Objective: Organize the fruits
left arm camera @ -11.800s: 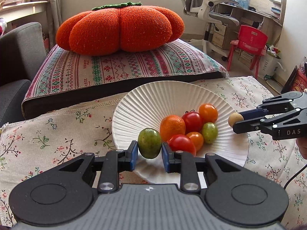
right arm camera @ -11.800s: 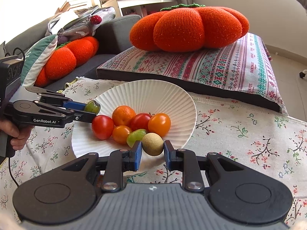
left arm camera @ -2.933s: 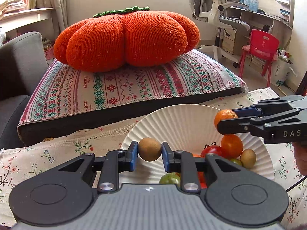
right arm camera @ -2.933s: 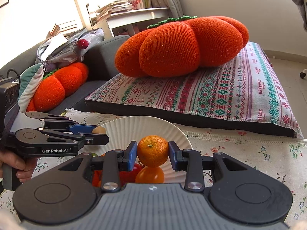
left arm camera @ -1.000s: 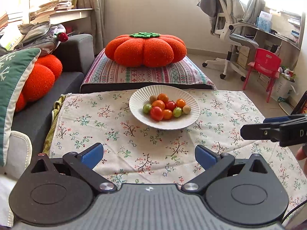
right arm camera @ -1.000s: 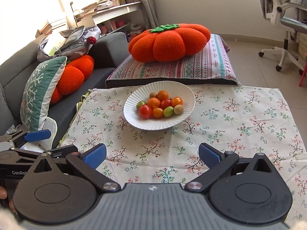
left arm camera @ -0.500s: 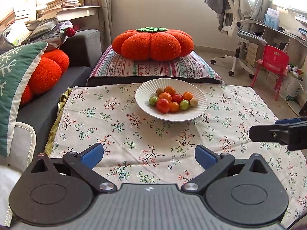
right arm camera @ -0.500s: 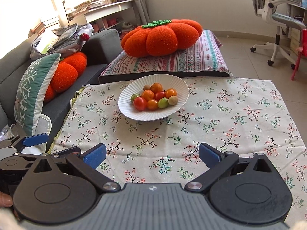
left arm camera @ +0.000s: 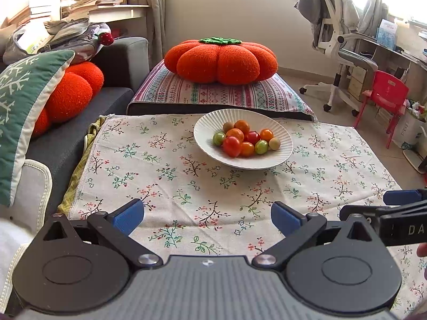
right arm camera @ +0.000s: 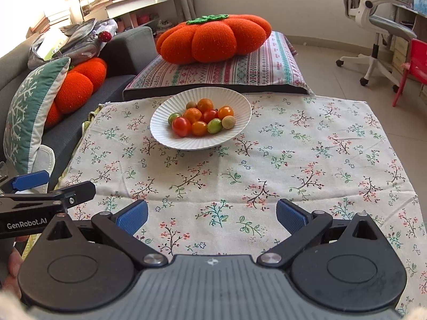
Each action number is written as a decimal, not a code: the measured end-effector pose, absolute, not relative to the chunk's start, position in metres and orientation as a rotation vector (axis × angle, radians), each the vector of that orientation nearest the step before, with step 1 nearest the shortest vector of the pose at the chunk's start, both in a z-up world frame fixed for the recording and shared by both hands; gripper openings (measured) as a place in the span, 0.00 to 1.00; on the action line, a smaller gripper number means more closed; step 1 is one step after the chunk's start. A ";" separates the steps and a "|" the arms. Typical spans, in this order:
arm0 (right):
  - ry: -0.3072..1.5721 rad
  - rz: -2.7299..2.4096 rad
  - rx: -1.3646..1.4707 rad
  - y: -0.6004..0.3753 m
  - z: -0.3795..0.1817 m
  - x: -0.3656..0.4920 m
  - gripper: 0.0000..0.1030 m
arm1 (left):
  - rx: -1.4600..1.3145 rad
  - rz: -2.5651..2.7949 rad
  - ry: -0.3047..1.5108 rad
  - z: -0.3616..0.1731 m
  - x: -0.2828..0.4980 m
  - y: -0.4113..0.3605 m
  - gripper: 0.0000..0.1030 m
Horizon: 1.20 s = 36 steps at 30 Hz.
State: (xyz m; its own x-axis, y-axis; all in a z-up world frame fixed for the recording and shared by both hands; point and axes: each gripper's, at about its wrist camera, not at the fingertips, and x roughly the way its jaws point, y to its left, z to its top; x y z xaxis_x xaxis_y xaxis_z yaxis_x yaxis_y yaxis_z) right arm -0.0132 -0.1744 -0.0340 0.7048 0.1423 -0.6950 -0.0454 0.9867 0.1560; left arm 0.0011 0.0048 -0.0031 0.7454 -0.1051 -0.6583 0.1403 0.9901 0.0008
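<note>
A white ribbed plate [left arm camera: 280, 146] sits at the far middle of the floral tablecloth and holds several small fruits: red tomatoes, oranges, green ones and tan ones [left arm camera: 240, 138]. It also shows in the right wrist view [right arm camera: 240, 101]. My left gripper [left arm camera: 207, 217] is open wide and empty, low over the near edge of the cloth. My right gripper [right arm camera: 212, 217] is open wide and empty too, near the front edge. Each gripper shows at the side of the other's view.
A big orange pumpkin cushion [left arm camera: 221, 58] lies on a striped pillow [left arm camera: 218, 96] behind the plate. A grey sofa [left arm camera: 80, 122] with cushions is on the left. An office chair [left arm camera: 344, 48] and a red child's chair [left arm camera: 384, 96] stand at the right.
Both grippers let go of their fruits onto the plate, opened wide and pulled far back toward the near edge of the table. In the last second the views shifted only slightly.
</note>
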 end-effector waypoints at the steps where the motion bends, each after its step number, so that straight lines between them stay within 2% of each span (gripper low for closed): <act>1: 0.789 0.099 0.127 -0.173 -0.036 -0.013 1.00 | 0.051 -0.125 0.720 -0.003 0.001 0.006 0.88; 36: 0.763 0.046 0.078 -0.167 -0.037 -0.022 1.00 | 0.065 -0.175 0.763 -0.011 -0.011 -0.003 0.88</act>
State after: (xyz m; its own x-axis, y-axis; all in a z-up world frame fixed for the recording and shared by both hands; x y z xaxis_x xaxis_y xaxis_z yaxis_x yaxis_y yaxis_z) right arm -0.0221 -0.1669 -0.0374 0.7220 0.0701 -0.6883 -0.0138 0.9961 0.0870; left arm -0.0105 -0.0026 -0.0107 0.7087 -0.1340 -0.6926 0.1811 0.9835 -0.0050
